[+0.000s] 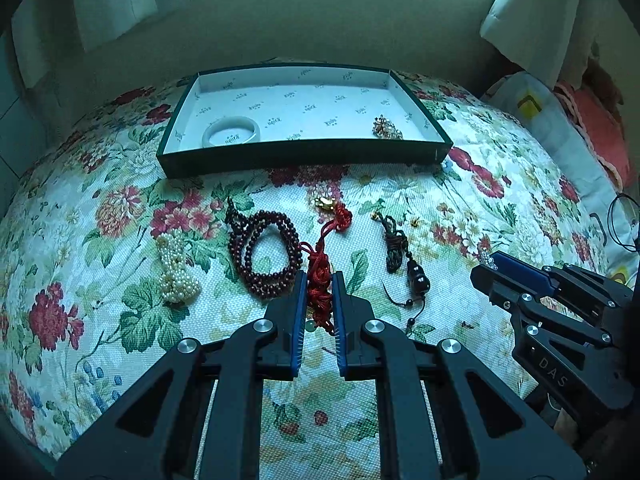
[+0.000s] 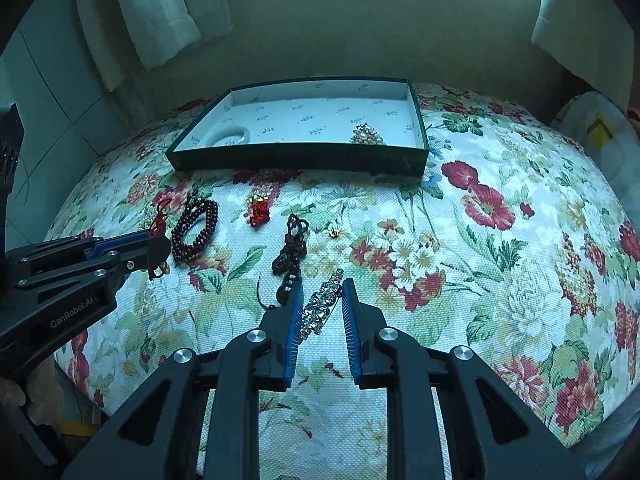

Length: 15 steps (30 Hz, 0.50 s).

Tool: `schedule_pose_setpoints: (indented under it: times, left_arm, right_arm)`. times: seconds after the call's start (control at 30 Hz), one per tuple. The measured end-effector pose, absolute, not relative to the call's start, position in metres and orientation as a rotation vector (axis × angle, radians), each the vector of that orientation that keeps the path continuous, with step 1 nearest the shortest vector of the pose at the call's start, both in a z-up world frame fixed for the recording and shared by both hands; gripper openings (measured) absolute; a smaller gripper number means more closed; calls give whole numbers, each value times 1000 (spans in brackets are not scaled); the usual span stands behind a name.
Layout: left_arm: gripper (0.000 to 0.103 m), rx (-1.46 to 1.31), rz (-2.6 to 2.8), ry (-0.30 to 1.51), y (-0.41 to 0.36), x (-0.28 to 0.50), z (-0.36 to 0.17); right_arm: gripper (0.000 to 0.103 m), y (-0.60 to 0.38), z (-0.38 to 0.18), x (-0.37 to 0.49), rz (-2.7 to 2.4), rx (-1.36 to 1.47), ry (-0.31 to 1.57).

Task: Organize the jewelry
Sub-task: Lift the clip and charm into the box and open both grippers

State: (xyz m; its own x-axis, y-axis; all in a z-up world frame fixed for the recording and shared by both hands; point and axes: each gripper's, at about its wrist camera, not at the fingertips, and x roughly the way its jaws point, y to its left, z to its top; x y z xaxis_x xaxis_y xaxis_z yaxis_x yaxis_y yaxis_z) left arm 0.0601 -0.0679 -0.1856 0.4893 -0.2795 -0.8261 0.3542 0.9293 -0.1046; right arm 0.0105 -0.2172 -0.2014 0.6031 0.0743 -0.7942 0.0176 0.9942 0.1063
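On left view only: pearl bracelet (image 1: 176,270) visible

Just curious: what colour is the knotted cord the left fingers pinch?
Red knotted cord, clearest in the left wrist view.

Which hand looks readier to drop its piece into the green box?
Probably the left: its gripper holds the red cord almost straight before the box, while the right gripper with the sparkly bracelet sits further aside.

Left claw (image 1: 320,280) clamped shut, right claw (image 2: 320,286) narrowly closed
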Motion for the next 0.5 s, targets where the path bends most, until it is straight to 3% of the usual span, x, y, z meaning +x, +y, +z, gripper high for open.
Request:
schedule_pose_setpoints:
  times: [0.5]
  left_arm:
    - [12, 97, -371, 849, -86, 161, -147]
  right_arm:
    - [20, -224, -149, 112, 80, 97, 760]
